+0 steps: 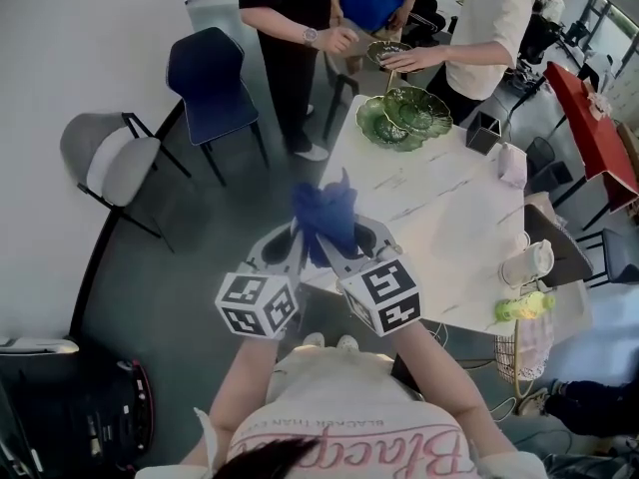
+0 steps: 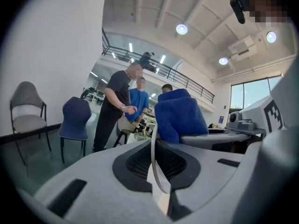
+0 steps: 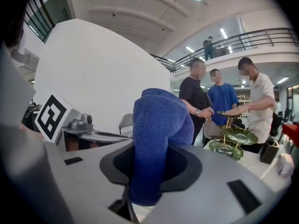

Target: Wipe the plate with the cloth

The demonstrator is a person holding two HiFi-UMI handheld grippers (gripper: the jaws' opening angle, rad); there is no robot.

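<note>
Within left tool [image 2: 157, 147], white plate [image 2: 153, 158] edge-on

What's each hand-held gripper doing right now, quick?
Left hand-held gripper: closed on the white plate, seen edge-on.
Right hand-held gripper: closed on the blue cloth.

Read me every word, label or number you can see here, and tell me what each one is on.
"Blac": pink script on the person's shirt, rest unclear.
Small print above it: too small to read.
Cubes on the left gripper and right gripper: square patterns, no words.
</note>
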